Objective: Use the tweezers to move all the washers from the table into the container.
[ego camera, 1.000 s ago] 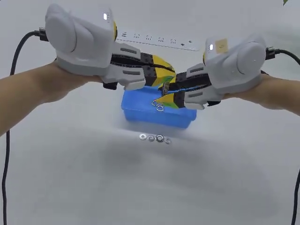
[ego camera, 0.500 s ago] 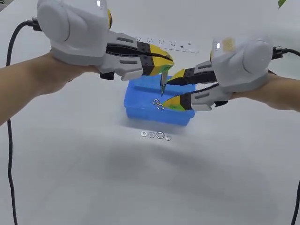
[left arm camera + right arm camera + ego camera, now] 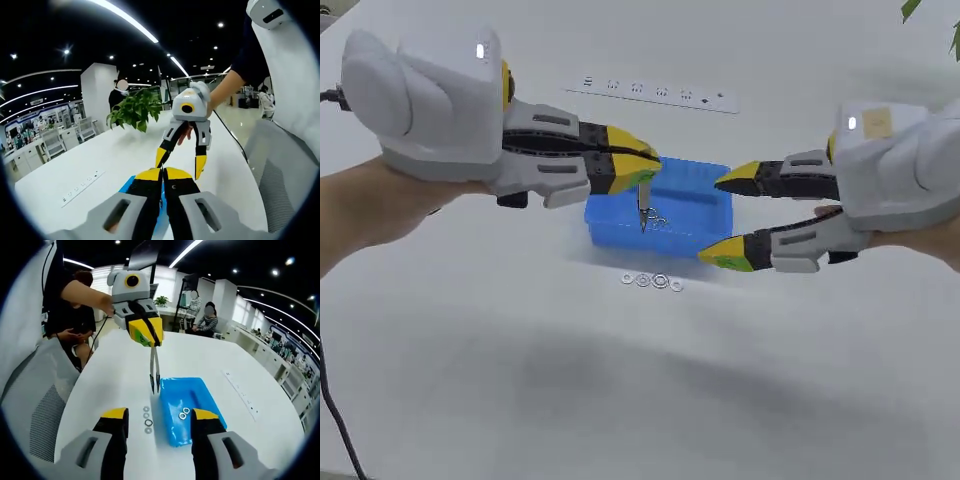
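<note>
White desk (image 3: 620, 400) in an open office: the grippers have been drawn apart since a second ago.
The tweezers (image 3: 643, 210) are clamped in the left gripper (image 3: 648, 170), their tips over the blue container (image 3: 695, 190), while the right gripper (image 3: 713, 220) is spread wide, released. A row of washers (image 3: 652, 282) lies just beside the container and two are seen inside; the power strip (image 3: 650, 92) markings are too small to be read.

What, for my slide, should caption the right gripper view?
Left gripper holds slim metal tweezers near blue plastic container; metal washers lie on white table.
</note>
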### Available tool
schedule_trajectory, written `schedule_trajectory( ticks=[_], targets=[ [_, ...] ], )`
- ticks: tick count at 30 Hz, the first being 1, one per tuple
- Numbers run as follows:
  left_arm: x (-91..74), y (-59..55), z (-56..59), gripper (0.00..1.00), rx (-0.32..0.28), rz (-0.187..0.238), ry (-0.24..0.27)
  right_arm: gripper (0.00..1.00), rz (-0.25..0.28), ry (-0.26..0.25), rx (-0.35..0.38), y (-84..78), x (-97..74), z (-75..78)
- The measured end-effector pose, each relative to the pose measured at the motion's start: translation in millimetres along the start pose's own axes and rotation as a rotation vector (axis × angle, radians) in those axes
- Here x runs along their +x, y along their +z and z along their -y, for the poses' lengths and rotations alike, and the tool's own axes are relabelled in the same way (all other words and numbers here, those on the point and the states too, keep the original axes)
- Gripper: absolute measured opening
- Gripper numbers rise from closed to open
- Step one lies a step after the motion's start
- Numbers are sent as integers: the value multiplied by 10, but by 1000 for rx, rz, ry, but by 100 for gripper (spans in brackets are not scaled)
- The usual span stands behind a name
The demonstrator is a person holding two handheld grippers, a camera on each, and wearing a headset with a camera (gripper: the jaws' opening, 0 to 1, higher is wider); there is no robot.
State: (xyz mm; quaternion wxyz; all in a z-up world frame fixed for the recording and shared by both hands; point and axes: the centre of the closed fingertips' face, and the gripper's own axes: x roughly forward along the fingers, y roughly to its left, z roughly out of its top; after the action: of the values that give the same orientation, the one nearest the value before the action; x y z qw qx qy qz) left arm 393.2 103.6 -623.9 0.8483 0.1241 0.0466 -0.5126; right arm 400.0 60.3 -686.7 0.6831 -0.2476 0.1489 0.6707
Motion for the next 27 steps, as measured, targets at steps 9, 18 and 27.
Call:
schedule_trajectory(
  ticks=[9, 18, 27],
  targets=[
    [-52, -270, 112, 4, -47, -17, 17, 61, -12, 13, 90, -208, -224, -383],
    [-61, -415, 77, 4, -100, 7, 40, 81, -45, 10, 166, -531, -286, -535],
    [-16, -536, 69, 5, -116, 7, 33, 100, -23, -18, 182, -560, -228, -496]
  ],
)
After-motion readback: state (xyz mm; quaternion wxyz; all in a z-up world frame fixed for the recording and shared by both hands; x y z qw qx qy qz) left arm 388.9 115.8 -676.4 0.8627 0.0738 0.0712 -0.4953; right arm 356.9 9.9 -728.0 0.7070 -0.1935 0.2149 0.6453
